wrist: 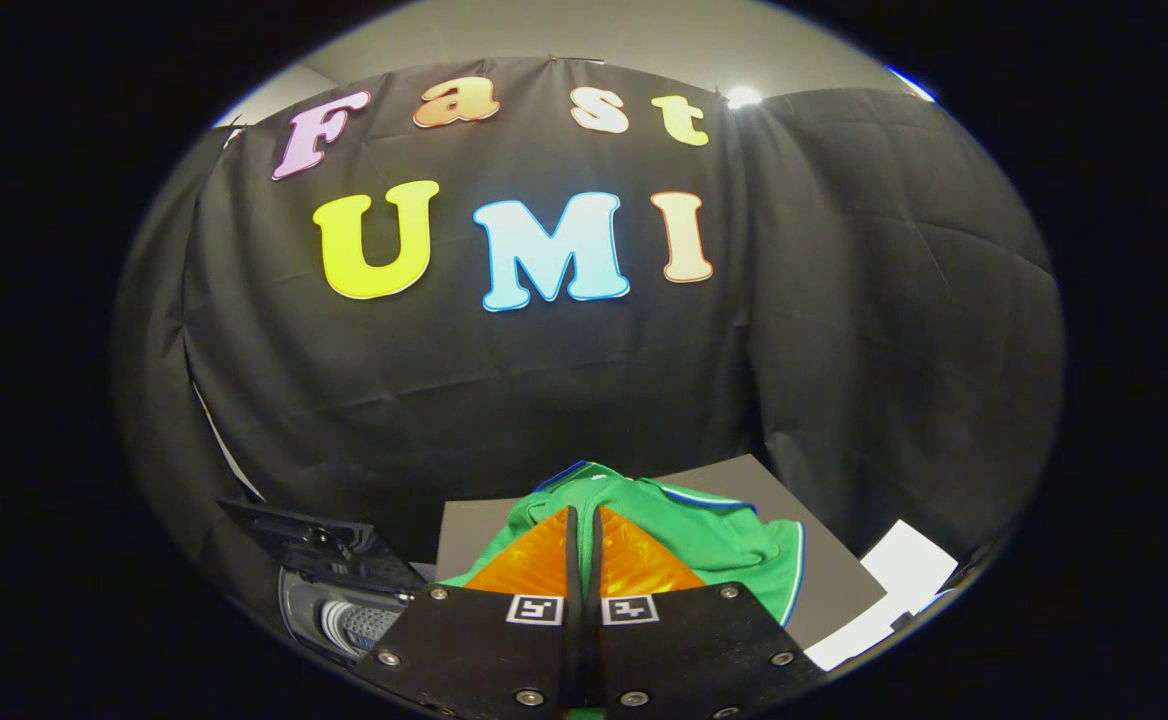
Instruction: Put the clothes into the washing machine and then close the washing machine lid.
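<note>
The tongs point(584, 515) point forward with their two fingers point(534, 560) drawn together, only a thin dark slit left between them. A green garment point(714, 535) with blue and white trim bunches up around and just beyond the fingertips, spreading mostly to the right of them. A sliver of green cloth also shows beneath the base of the tongs, near the camera. The fingers look pressed onto the cloth, but the exact pinch point is hidden behind the fingers themselves, so whether both truly clamp the fabric cannot be told for certain.

The garment lies over a grey surface point(804, 590), whose bare part runs out to the right and far side of the clothing. A white sheet point(894, 580) lies at the right end of that surface, well apart from the fingers.

To the left of the tongs and lower down sits the washing machine point(339, 610), its dark lid point(314, 545) raised and tilted back, with the pale ribbed inside of the drum visible through the opening. The garment is outside the machine, to the right of it.
</note>
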Tool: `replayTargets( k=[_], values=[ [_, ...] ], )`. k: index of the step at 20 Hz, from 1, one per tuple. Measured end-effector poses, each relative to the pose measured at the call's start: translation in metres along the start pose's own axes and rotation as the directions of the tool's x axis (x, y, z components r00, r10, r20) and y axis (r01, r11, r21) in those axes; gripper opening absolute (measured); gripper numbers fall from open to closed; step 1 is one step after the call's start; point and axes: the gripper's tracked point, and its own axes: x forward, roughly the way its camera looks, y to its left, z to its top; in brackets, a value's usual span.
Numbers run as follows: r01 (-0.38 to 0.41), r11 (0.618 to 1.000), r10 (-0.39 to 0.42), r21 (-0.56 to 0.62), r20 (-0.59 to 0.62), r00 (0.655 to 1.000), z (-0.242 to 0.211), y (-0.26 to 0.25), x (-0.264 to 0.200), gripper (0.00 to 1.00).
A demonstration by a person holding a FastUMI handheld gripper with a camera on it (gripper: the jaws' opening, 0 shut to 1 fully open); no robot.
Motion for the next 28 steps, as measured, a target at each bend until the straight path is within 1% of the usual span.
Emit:
replayTargets(
  k=[5,15,23,28],
  values=[
    [-0.01,1.0,0.01,-0.012,0.029,1.0,0.009,0.063,-0.02,0.0],
    [-0.143,0.988,0.144,-0.059,0.017,0.989,-0.016,0.199,-0.058,0.0],
    [-0.238,0.968,0.238,-0.085,-0.004,0.971,-0.041,0.28,-0.086,0.0],
    [-0.284,0.954,0.281,-0.1,-0.038,0.959,-0.067,0.316,-0.095,0.0]
  ],
)
